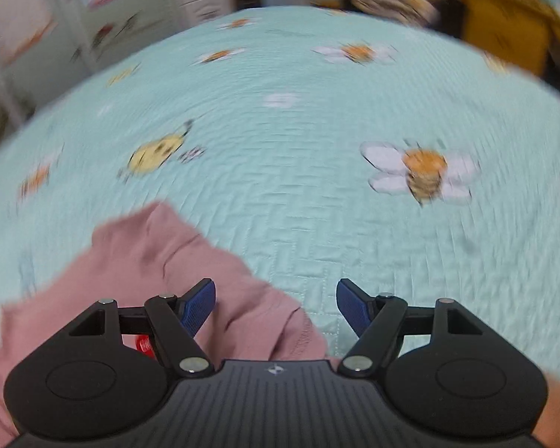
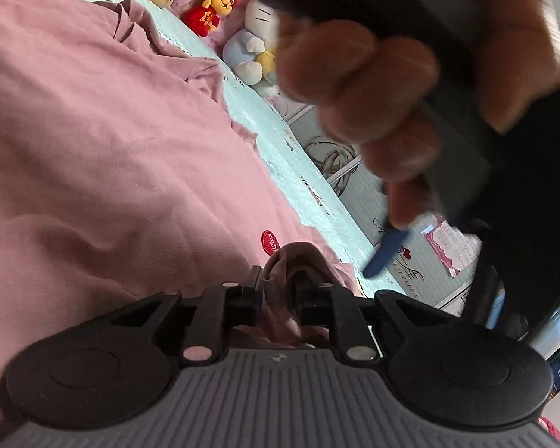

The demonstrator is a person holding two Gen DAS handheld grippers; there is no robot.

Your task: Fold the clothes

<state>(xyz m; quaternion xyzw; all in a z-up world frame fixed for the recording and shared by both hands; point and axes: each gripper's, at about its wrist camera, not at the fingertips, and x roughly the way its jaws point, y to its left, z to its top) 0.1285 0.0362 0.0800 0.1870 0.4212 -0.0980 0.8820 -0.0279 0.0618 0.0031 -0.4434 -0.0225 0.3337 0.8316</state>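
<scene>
A pink garment lies spread over a mint quilt. My right gripper is shut on a bunched fold of the pink garment near a red label. In the left wrist view my left gripper is open and empty above the quilt, with a part of the pink garment under its left finger. The left gripper and the hand holding it also show, blurred, at the upper right of the right wrist view.
Stuffed toys sit at the far edge of the bed in the right wrist view. The quilt carries bee and flower prints. Shelves and a yellow object stand beyond the bed.
</scene>
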